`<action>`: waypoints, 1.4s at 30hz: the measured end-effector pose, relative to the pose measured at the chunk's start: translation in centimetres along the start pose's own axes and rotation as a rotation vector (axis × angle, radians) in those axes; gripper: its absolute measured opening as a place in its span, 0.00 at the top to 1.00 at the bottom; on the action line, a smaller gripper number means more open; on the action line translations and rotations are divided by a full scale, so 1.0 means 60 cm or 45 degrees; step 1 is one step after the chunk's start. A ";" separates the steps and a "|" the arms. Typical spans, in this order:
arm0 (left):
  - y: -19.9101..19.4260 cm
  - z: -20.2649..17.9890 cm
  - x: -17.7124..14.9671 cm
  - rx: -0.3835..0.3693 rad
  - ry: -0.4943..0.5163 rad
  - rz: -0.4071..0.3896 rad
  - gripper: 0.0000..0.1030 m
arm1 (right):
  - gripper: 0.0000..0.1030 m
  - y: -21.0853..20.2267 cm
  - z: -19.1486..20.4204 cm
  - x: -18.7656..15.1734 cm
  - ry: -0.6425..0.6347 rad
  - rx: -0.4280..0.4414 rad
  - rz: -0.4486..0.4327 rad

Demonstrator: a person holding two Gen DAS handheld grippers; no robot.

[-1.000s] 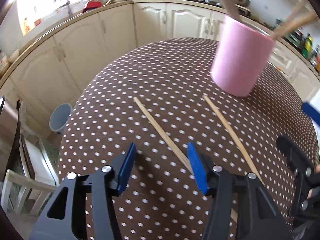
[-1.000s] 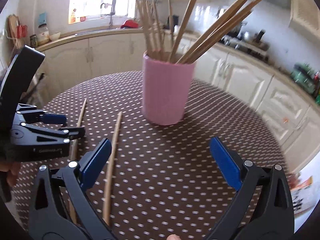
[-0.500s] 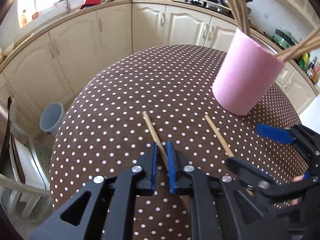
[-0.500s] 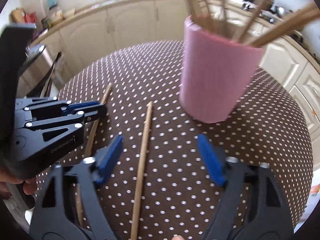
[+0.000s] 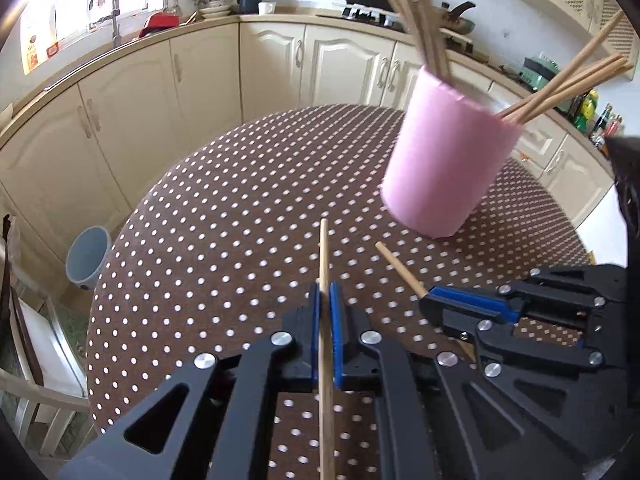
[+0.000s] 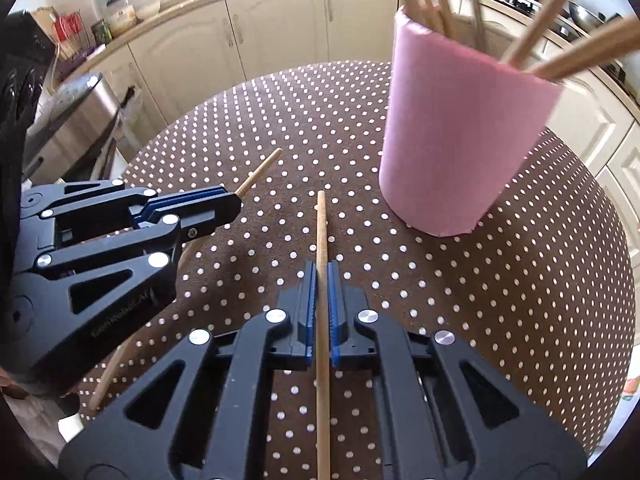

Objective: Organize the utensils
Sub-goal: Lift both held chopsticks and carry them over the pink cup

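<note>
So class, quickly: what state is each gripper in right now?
Left gripper: closed on a thin wooden chopstick.
Right gripper: closed on the other wooden chopstick.

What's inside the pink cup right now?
Wooden chopsticks stand in the pink cup, leaning out over its rim in two bunches. Their lower ends and the cup's bottom are hidden by its wall.

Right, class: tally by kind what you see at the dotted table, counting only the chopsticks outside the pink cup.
Loose chopsticks: 2 (left chopstick, right chopstick)
Pink cup: 1
Hand-held grippers: 2 (left hand-held gripper, right hand-held gripper), each shut on one chopstick
Total: 5
</note>
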State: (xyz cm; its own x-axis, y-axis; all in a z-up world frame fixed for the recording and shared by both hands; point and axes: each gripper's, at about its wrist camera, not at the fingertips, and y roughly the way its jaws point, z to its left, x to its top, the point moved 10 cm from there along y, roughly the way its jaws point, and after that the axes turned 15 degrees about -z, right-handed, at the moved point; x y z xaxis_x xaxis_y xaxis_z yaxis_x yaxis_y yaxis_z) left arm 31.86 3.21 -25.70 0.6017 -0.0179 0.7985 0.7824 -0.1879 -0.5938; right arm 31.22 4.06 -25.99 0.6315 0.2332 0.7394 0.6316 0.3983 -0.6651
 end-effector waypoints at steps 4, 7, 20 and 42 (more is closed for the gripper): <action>-0.026 -0.018 0.020 -0.031 0.003 -0.059 0.94 | 0.94 -0.042 -0.015 0.012 0.042 0.014 -0.084; -0.051 -0.035 0.046 -0.067 -0.001 -0.125 0.94 | 0.94 -0.082 -0.021 0.030 0.071 0.031 -0.170; -0.171 -0.102 0.141 -0.167 0.034 -0.395 0.94 | 0.94 -0.241 -0.033 0.115 0.083 0.034 -0.534; -0.266 -0.141 0.338 -0.130 0.004 -0.764 0.94 | 0.94 -0.344 -0.053 0.274 0.033 -0.079 -0.913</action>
State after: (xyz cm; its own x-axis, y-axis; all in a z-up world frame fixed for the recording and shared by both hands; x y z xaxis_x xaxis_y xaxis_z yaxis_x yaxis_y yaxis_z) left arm 30.21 -2.47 0.80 0.0596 0.1172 0.9913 0.9653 -0.2596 -0.0274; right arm 29.96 -3.16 -0.44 0.0618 -0.0887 0.9941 0.9187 0.3943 -0.0220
